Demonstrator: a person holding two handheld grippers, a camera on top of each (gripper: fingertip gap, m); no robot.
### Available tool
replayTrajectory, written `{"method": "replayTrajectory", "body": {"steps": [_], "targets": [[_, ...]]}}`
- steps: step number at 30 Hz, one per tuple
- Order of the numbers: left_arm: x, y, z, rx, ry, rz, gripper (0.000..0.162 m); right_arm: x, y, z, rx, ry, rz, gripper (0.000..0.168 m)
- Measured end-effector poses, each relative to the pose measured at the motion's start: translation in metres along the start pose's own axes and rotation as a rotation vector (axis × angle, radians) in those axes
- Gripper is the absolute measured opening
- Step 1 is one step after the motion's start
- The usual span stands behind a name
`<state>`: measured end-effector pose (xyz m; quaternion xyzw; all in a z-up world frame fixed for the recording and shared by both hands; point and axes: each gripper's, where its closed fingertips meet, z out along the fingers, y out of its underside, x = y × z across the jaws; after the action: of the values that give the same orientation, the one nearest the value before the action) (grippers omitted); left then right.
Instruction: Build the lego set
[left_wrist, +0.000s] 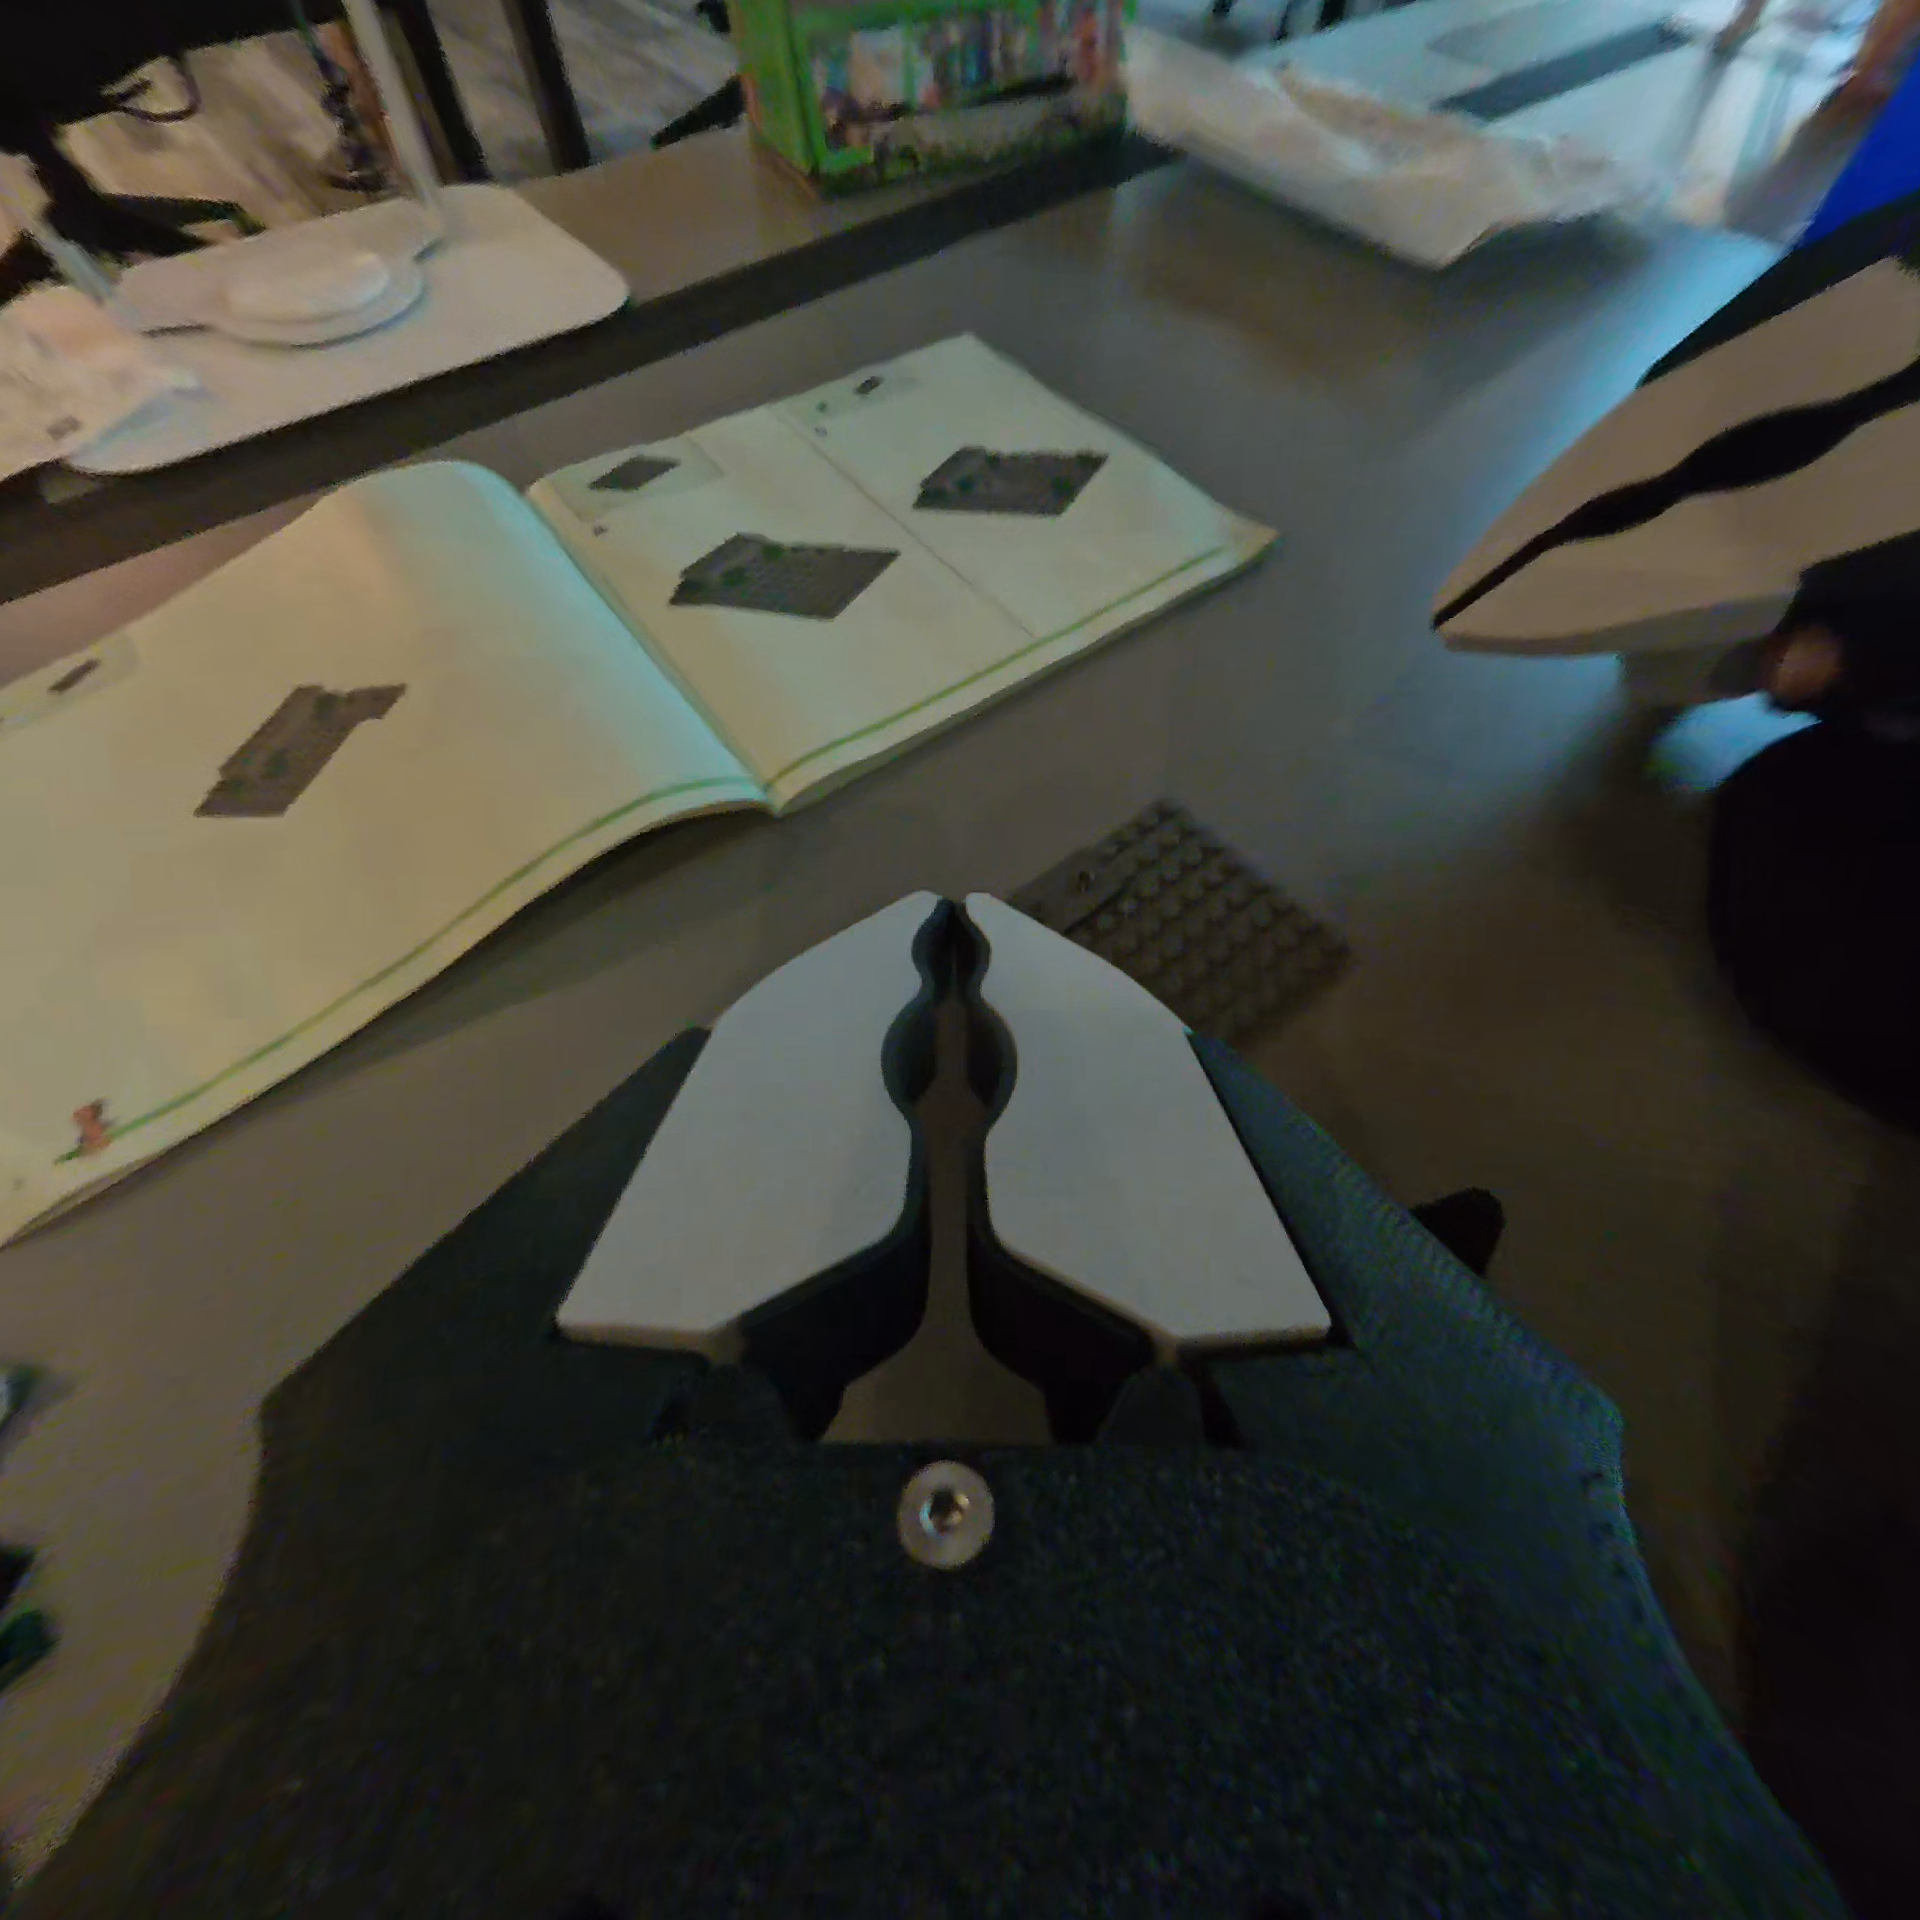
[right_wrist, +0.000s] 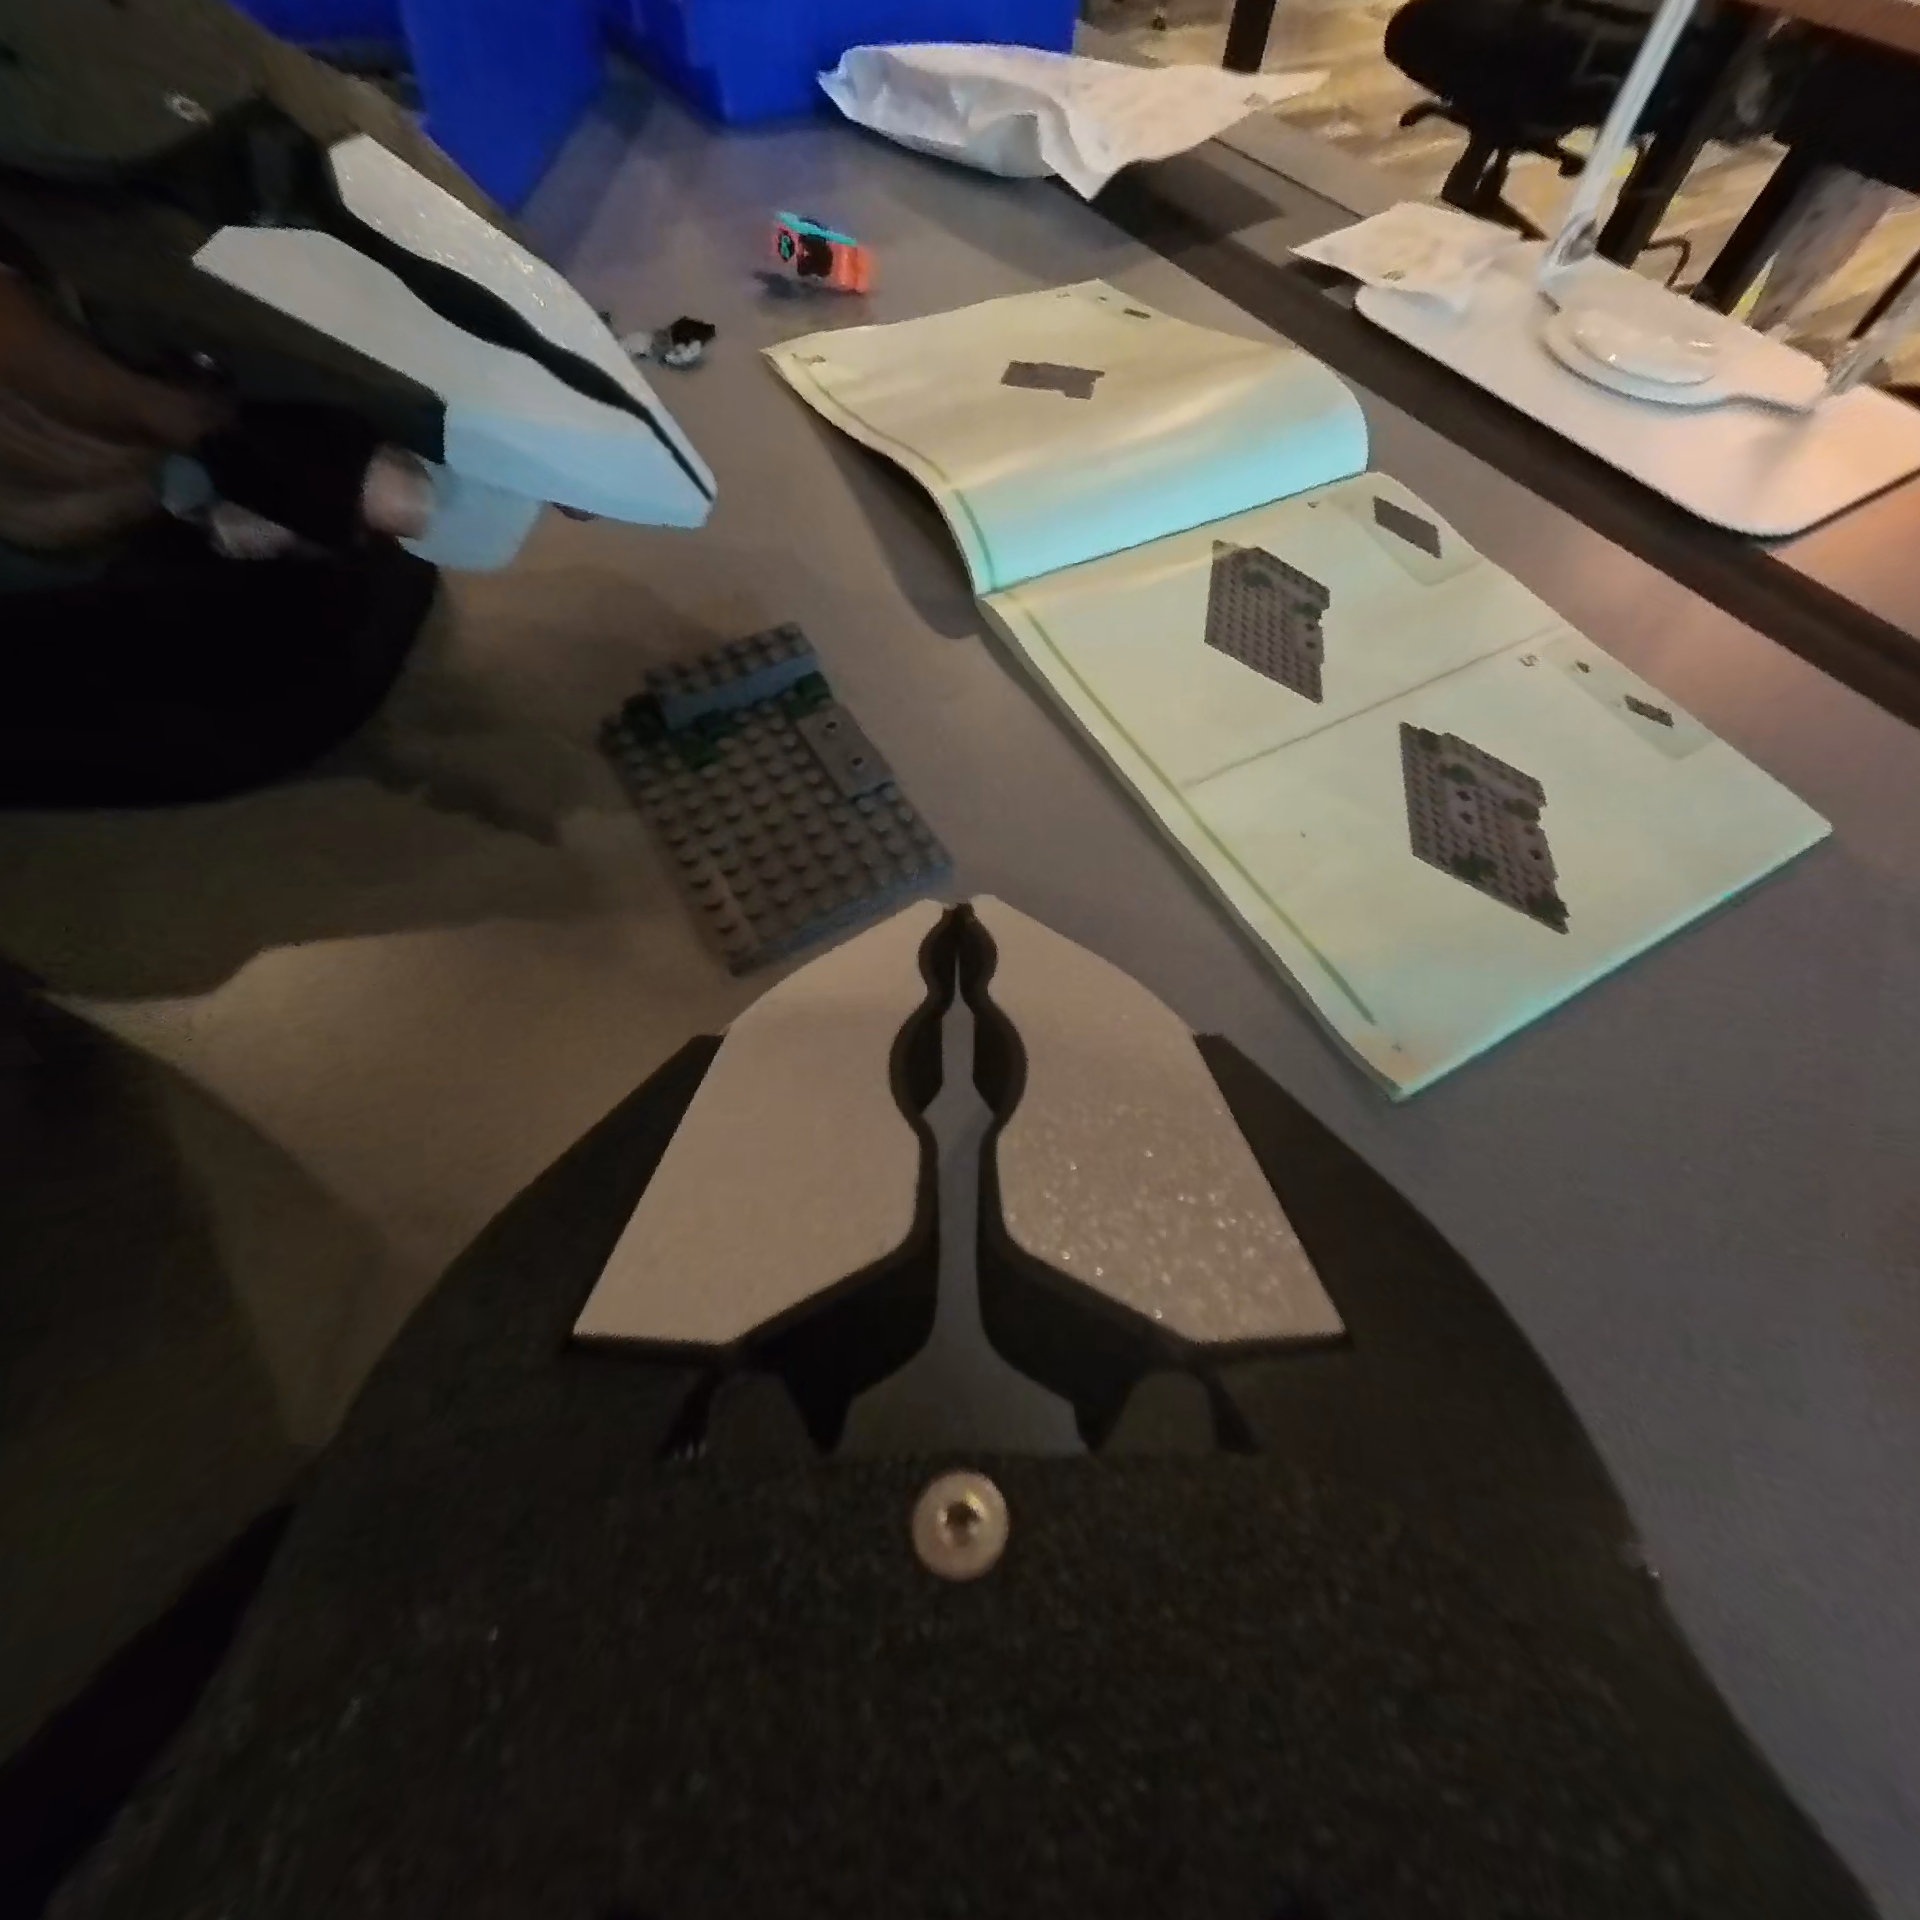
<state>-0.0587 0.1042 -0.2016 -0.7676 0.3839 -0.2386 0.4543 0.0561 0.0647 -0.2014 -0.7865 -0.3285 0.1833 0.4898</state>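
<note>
Beside the left gripper, off its left flank, an open instruction booklet lies flat on the grey table, its pages showing drawings of a dark plate. That gripper hangs over the table with its white fingers drawn together at the tips and nothing between them. Just ahead of its tips and a little to their right sits the grey baseplate, half hidden behind the fingers. From the right wrist view the same baseplate lies just ahead and slightly left of the right gripper, which is likewise closed and empty; the plate's long axis runs away from those tips, with a few bricks stacked at its far end. Both tools are near it, and I cannot say which is nearer. Beyond the plate, far from either tool, a few small loose pieces and an orange and teal part lie on the table. I judge the next brick must come from there, nearer the left gripper's side.
</note>
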Motion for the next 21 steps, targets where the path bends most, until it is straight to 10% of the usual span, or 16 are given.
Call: {"method": "replayTrajectory", "body": {"steps": [10, 21], "targets": [[-0.012, -0.007, -0.036, 0.012, 0.108, 0.150, 0.000, -0.030, -0.010, 0.027, -0.061, 0.020, -0.082, 0.009], [-0.020, 0.012, -0.065, -0.007, 0.072, 0.143, 0.000, -0.036, 0.008, 0.045, -0.264, -0.216, -0.240, 0.067]]}}
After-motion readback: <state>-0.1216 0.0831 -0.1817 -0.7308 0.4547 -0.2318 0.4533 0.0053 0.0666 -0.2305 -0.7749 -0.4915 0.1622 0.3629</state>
